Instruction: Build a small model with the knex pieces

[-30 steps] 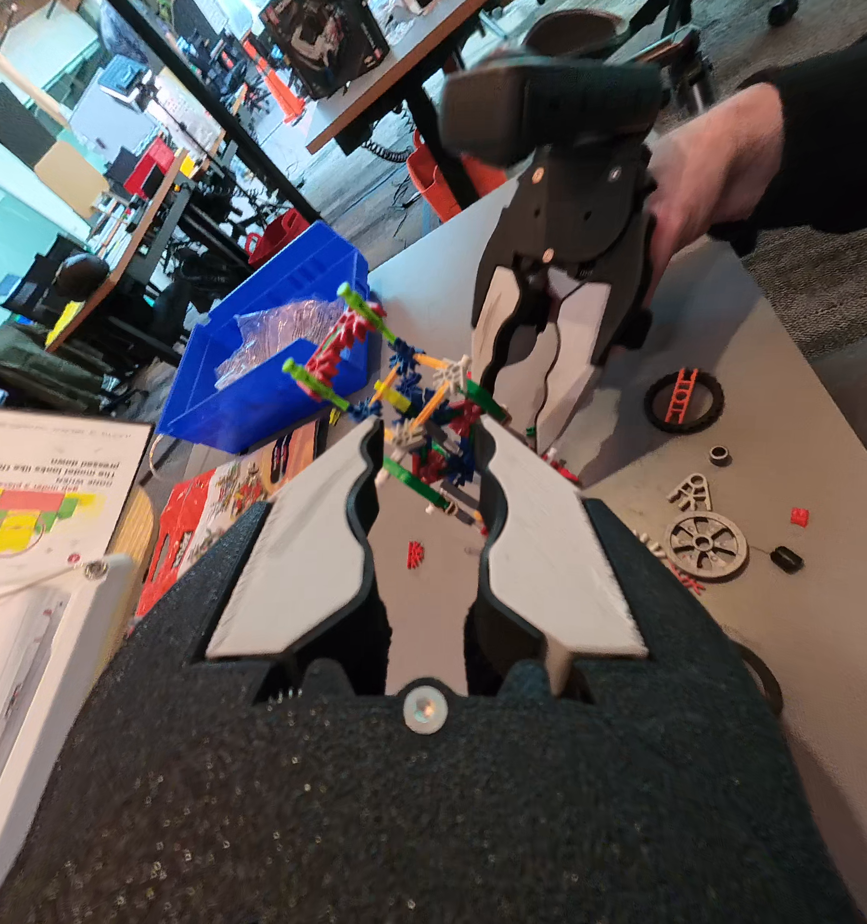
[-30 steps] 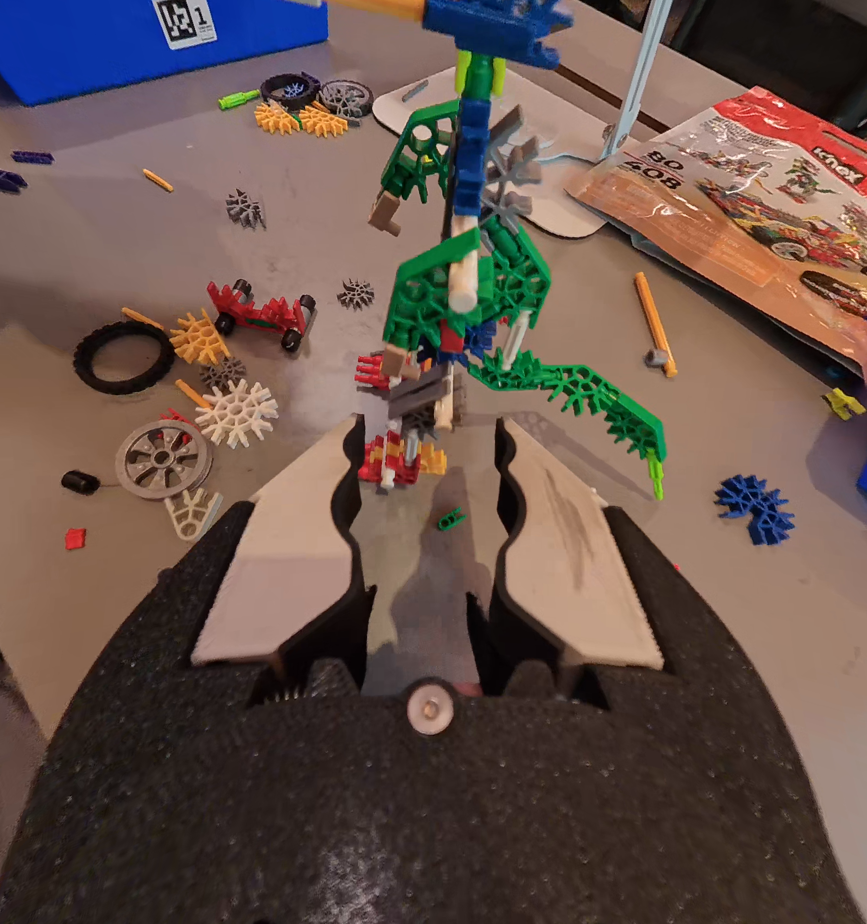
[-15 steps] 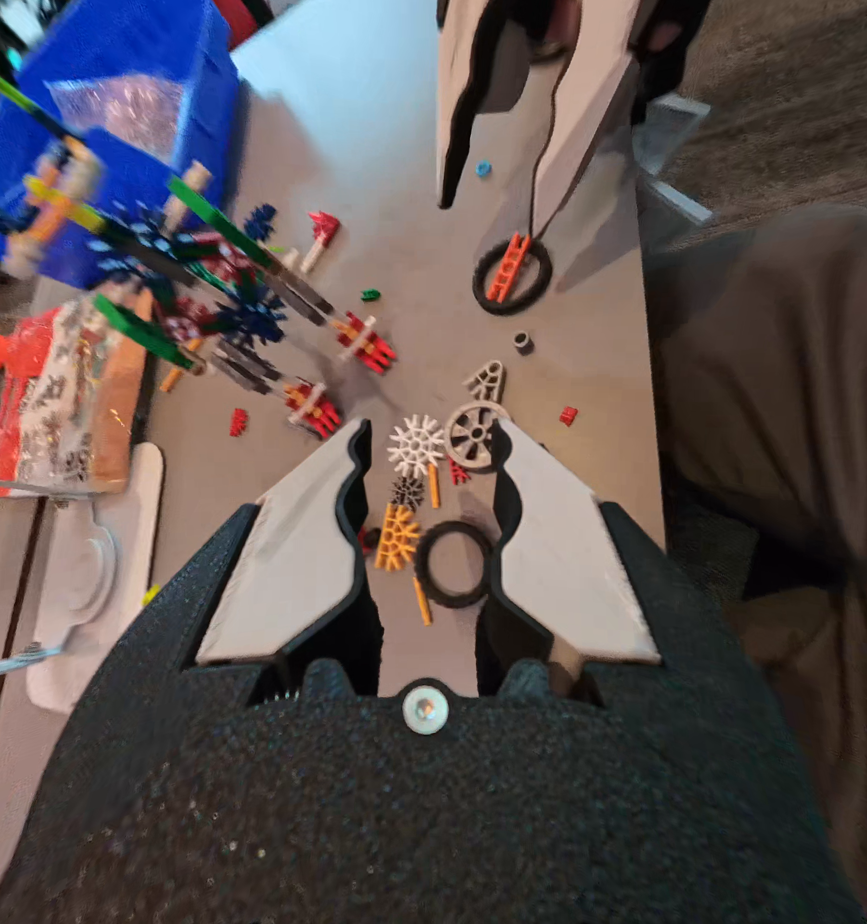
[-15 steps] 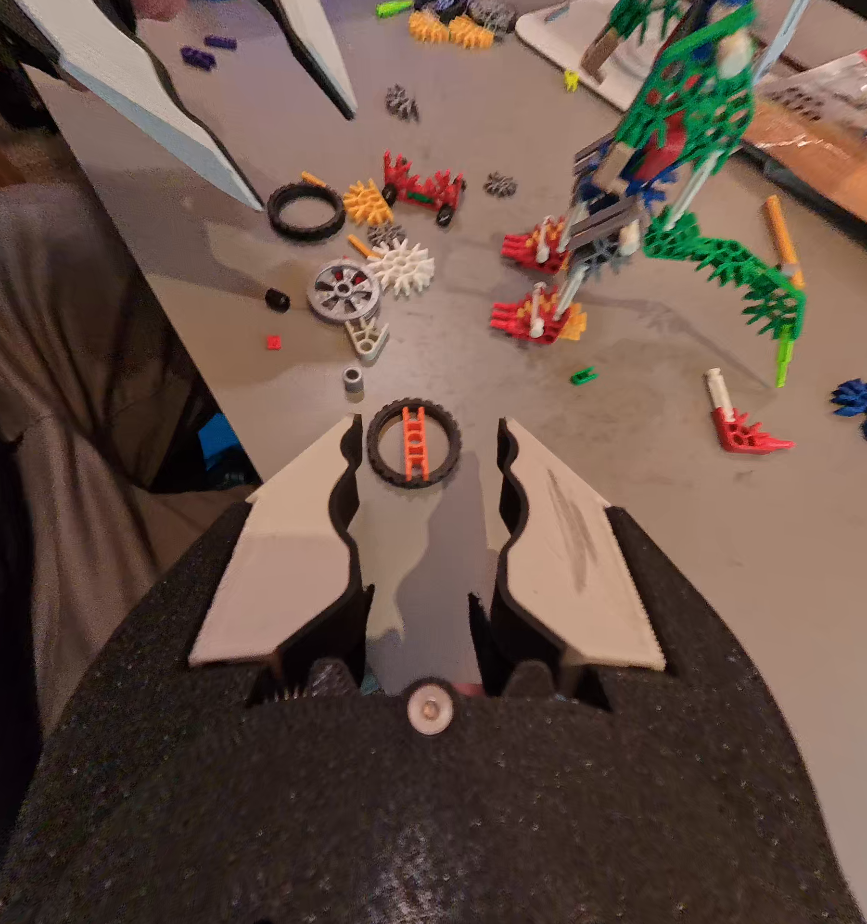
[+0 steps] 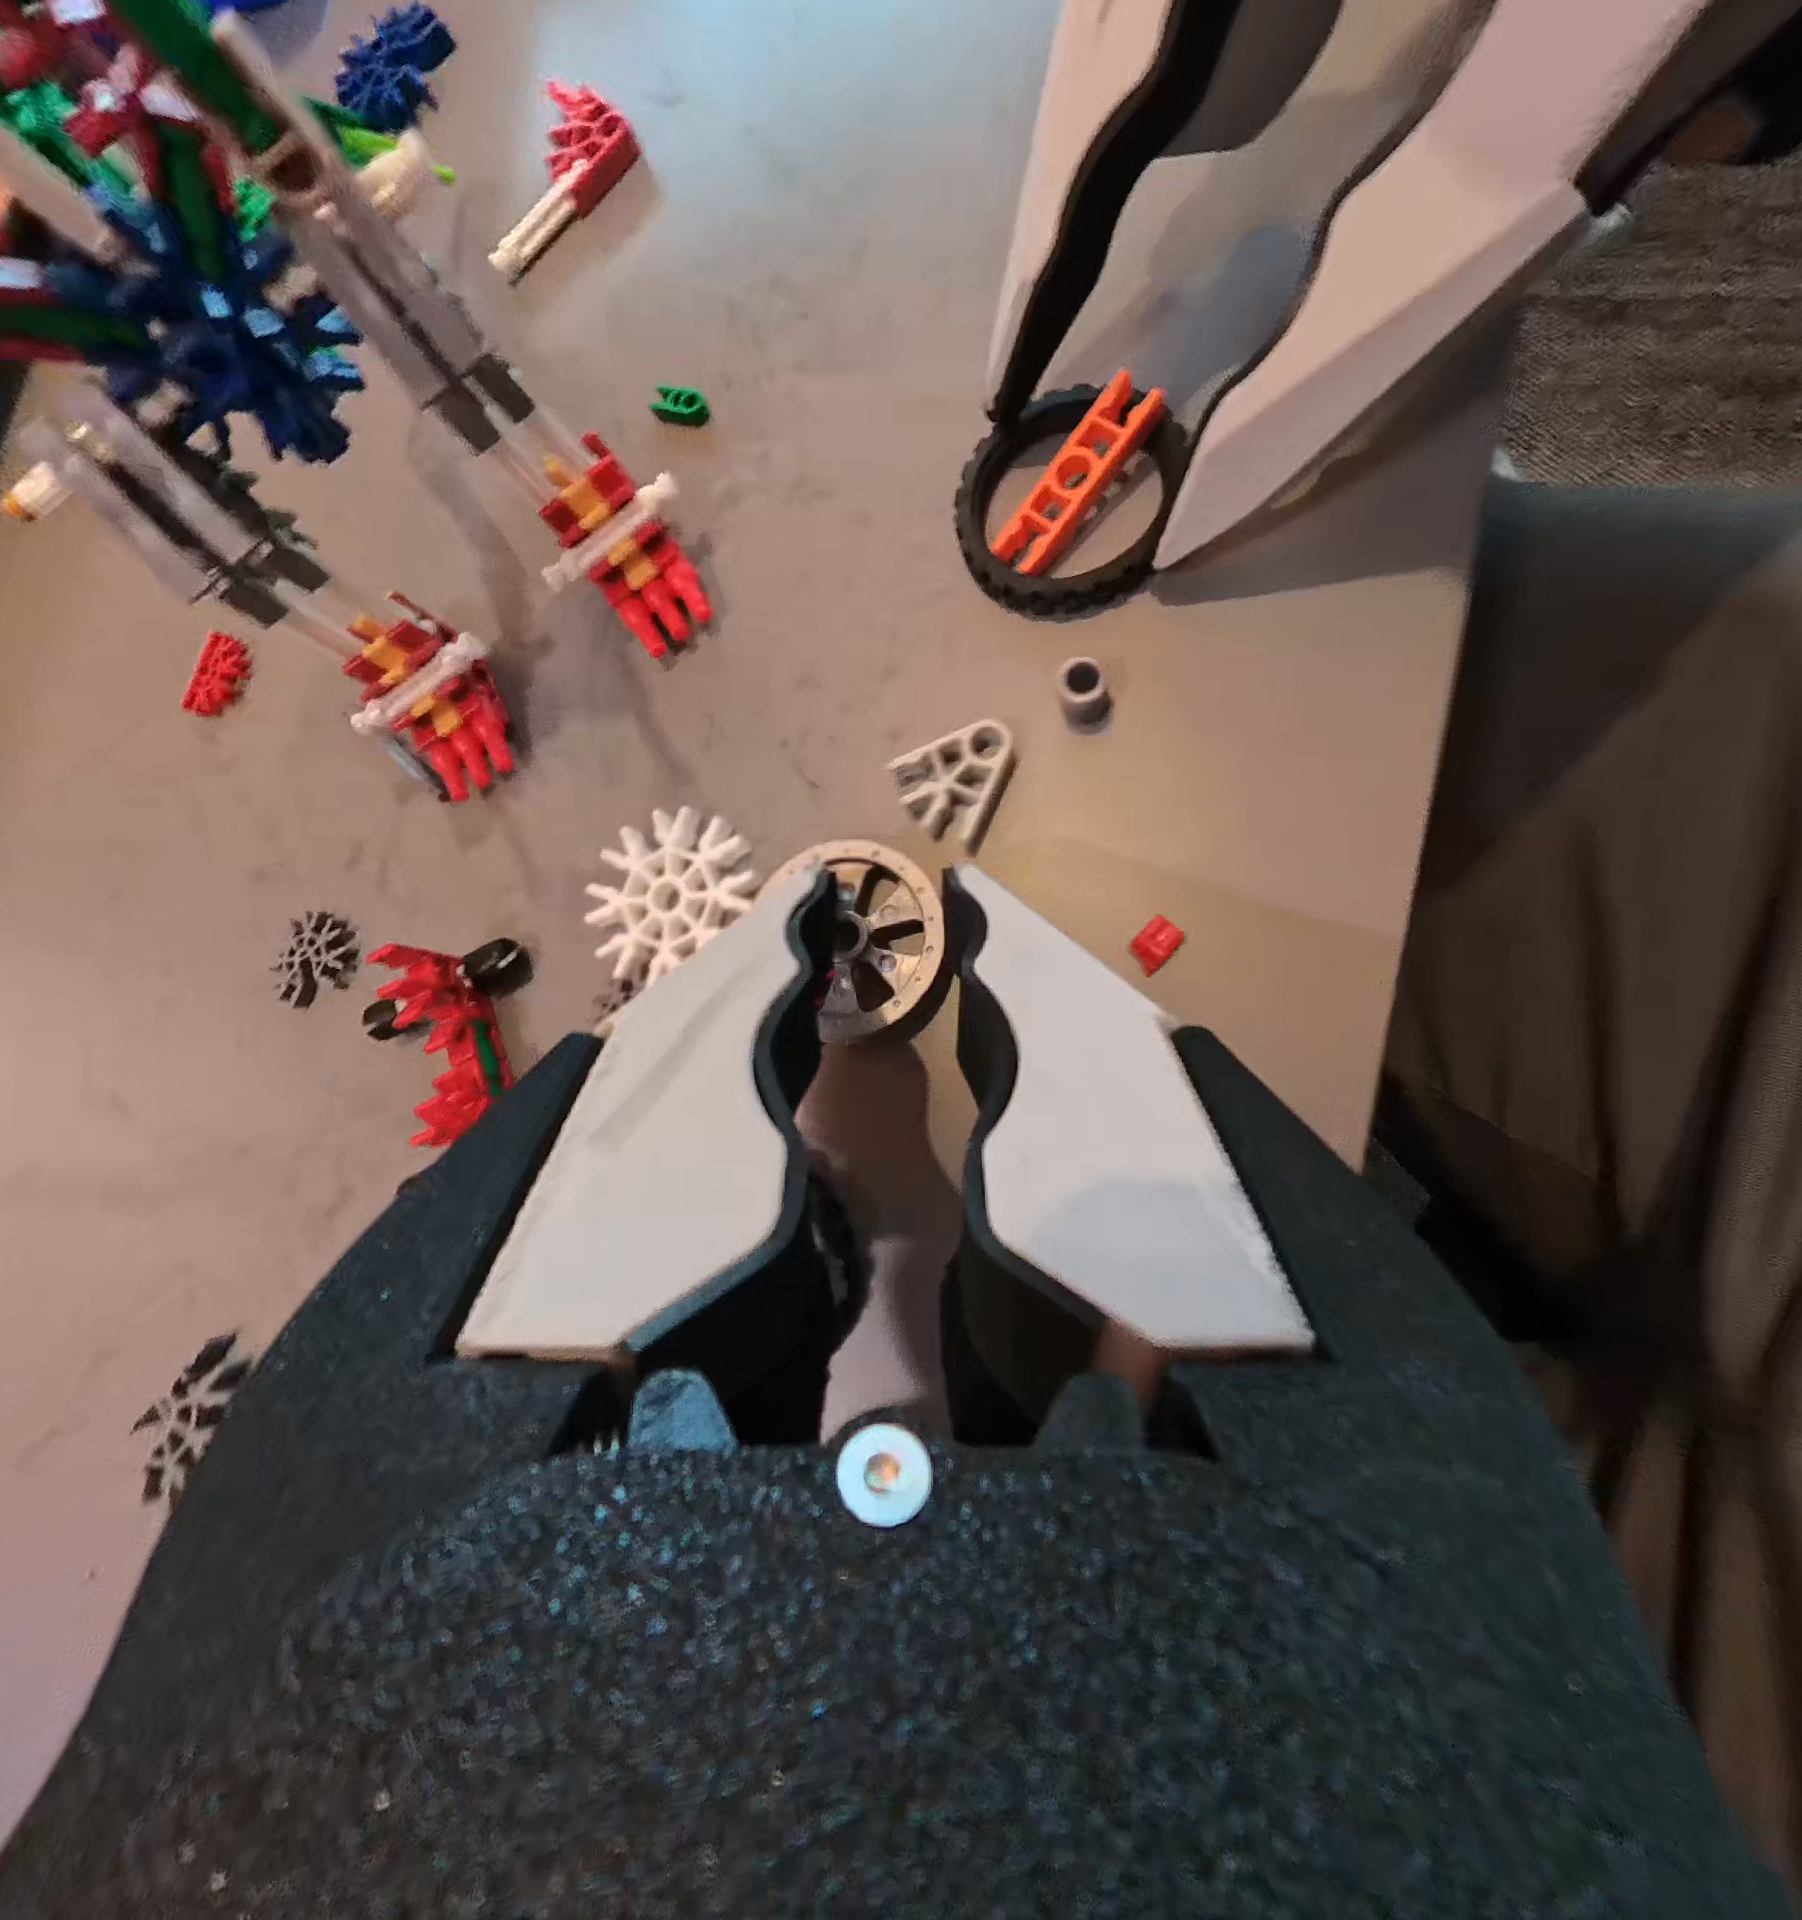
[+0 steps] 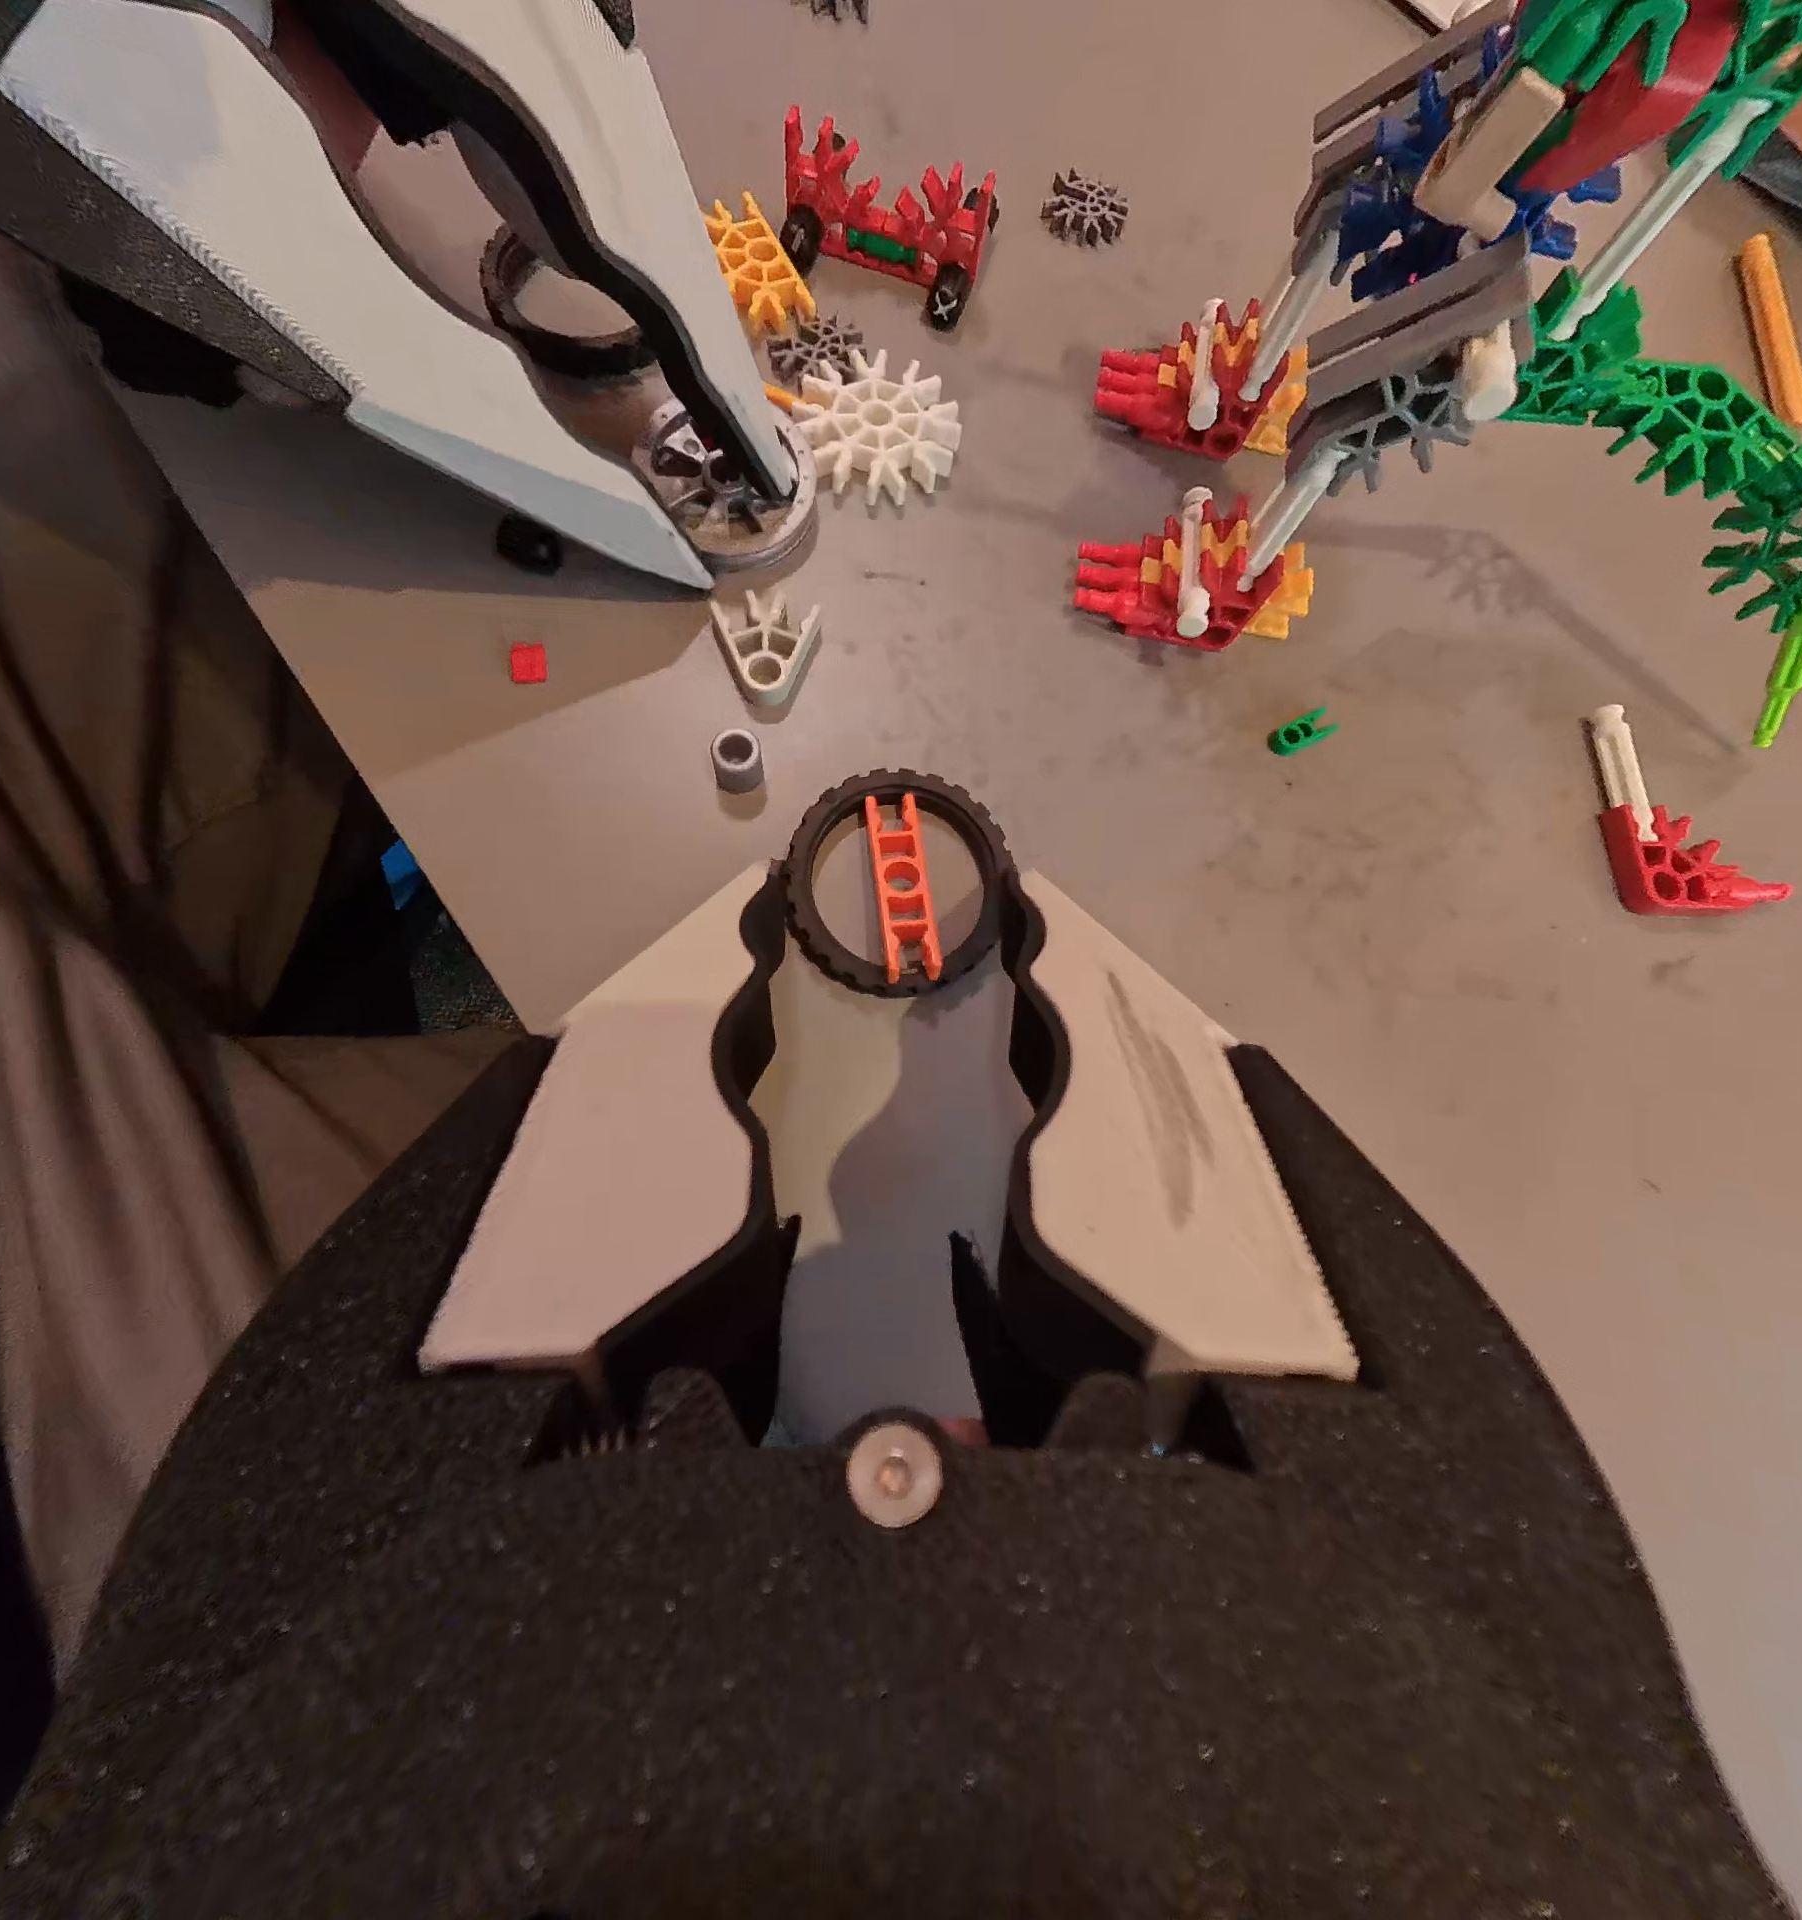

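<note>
Two parted grippers: left gripper straddles a grey wheel, right gripper a black tyre; a toy model stands far right.

Both wrist views: close, angled down onto the worktop edge, facing each other; shared: black tyre, grey wheel.

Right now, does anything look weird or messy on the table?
Yes. An orange ladder-shaped piece lies inside a black tyre where a hub would go, between the tips of the right claw. Loose building pieces are scattered over the grey table, and one white-and-red piece lies apart from the rest.
</note>
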The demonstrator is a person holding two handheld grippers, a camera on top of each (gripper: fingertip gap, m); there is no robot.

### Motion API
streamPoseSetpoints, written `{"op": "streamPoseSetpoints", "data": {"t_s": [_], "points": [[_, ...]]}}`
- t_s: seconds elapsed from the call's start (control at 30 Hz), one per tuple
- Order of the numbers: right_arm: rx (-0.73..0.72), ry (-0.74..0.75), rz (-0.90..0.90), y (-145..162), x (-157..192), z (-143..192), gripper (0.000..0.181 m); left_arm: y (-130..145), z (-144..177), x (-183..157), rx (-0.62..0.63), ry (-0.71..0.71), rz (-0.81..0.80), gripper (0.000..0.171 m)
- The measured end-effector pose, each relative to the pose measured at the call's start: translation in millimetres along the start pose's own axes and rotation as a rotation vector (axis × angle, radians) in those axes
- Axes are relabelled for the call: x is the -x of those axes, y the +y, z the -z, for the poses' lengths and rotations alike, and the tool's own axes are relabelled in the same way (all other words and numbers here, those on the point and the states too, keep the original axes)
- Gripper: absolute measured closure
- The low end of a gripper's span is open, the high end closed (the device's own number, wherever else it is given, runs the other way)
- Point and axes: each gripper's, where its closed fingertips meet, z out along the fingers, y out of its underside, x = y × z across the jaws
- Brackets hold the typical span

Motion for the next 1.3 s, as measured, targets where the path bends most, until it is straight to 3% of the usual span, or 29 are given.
{"op": "streamPoseSetpoints", "data": {"t_s": [0.33, 0.43, 0.6, 0.77, 0.87, 1.03, 1.13, 1.3], "points": [[0.040, 0.035, 0.060, -23, 6, -28, 0.141, 24, 10, 34, 0.021, -0.108, 0.106, 0.153], [0.040, 0.025, 0.064, -29, 8, -33, 0.135, 25, 19, 41, 0.005, -0.138, 0.096, 0.145], [-0.011, 0.008, 0.038, -32, 10, -15, 0.130, 7, 44, 16, -0.127, -0.031, 0.094, 0.133], [0.037, -0.063, 0.091, -18, 31, -10, 0.123, 5, 38, -17, -0.115, 0.024, 0.028, 0.128], [0.053, -0.019, 0.106, -20, 34, -19, 0.116, 9, 27, -20, -0.078, 0.005, 0.021, 0.133], [0.054, 0.053, 0.073, -30, 24, -32, 0.134, 10, 18, -16, -0.061, -0.031, 0.010, 0.145], [0.055, 0.065, 0.075, -34, 22, -36, 0.139, 15, 15, -6, -0.035, -0.091, -0.007, 0.163], [0.047, 0.081, 0.088, -48, 19, -52, 0.145, 24, 15, 14, -0.011, -0.137, 0.020, 0.165]]}}
